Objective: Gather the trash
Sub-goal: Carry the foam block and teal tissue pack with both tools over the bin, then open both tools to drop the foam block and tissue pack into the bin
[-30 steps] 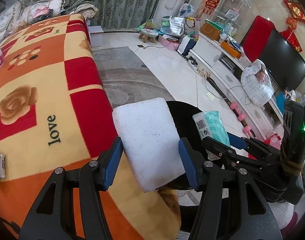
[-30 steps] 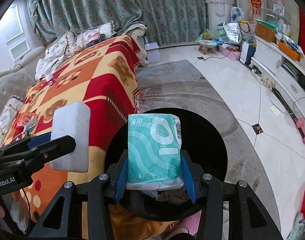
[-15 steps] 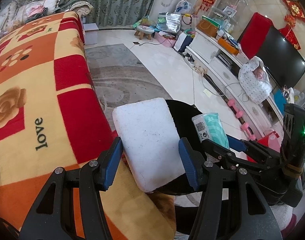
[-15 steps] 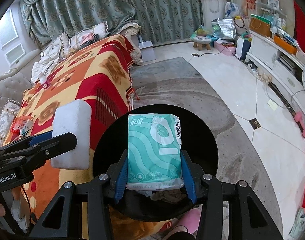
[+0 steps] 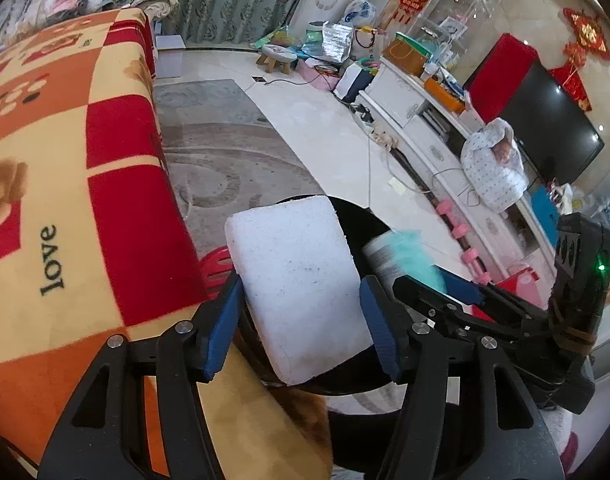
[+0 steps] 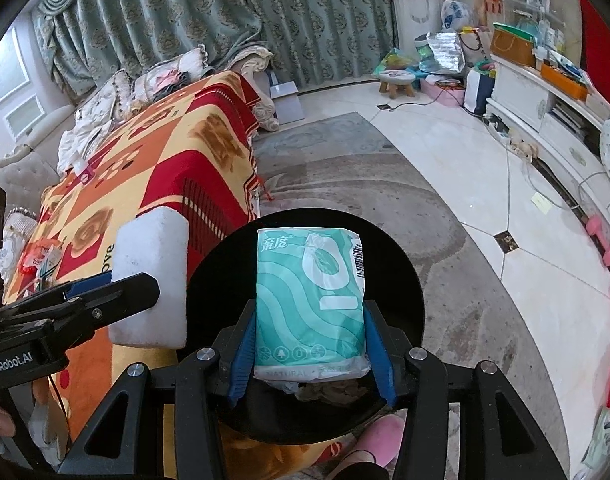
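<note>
A white foam block [image 5: 301, 292] sits between the blue pads of the left gripper [image 5: 301, 320], above the near left rim of a round black bin [image 6: 405, 280]. The jaws have just been opening; a thin gap shows beside the right pad, and whether the left pad touches the foam is unclear, so the grip looks loosened.

Just to its right, a teal tissue pack [image 6: 311, 304] with white wavy print stands upright between the pads of the right gripper [image 6: 311, 360], directly over the bin's dark opening. These jaws have also just been opening, and narrow dark gaps appear on both sides of the pack. In the left wrist view the pack is blurred. Crumpled paper [image 6: 329, 390] lies in the bin below it.

The bin stands on a grey patterned rug [image 6: 345, 176], against a sofa covered by a red, orange and yellow blanket [image 5: 65, 200] bearing the word "love". A pink slipper [image 6: 379, 436] shows at the bin's near edge. Further off are a white TV cabinet [image 5: 425, 128], a black television [image 5: 553, 120] and green curtains [image 6: 225, 12].
</note>
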The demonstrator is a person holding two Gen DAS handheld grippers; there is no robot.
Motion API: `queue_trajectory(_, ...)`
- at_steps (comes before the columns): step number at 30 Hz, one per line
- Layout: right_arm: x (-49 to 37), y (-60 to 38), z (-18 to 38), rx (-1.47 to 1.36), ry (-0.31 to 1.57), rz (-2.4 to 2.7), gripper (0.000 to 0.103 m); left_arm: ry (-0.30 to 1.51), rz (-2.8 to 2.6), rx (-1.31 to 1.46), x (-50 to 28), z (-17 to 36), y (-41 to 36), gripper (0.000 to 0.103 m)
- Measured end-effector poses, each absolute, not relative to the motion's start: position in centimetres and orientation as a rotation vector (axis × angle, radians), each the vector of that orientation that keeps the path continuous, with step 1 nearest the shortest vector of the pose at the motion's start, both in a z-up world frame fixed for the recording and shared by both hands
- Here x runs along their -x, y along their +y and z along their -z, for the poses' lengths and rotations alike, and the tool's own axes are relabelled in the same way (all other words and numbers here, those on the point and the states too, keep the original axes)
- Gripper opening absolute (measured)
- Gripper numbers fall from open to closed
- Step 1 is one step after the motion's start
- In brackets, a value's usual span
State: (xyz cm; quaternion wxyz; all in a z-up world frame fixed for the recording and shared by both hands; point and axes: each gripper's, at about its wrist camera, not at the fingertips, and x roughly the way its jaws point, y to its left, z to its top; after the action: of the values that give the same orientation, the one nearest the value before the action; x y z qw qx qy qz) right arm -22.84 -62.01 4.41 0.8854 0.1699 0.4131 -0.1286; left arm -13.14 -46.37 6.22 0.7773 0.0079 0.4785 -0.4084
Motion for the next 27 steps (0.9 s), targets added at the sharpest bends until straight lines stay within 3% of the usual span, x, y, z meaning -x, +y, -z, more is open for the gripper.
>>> queue_trajectory(5, 23.2, -62.8, -4.5, -0.383, 0.848, 0.288, 0.062, 1.055, 0.892, 0.006, 12.9, -6.1, -46.2, 0.062)
queue_trajectory(27, 21.5, -58.9, -4.6, -0.34, 0.879, 0.213, 0.064, 1.011, 0.733, -0.055, 12.7, -7.1, -40.8, 0.063)
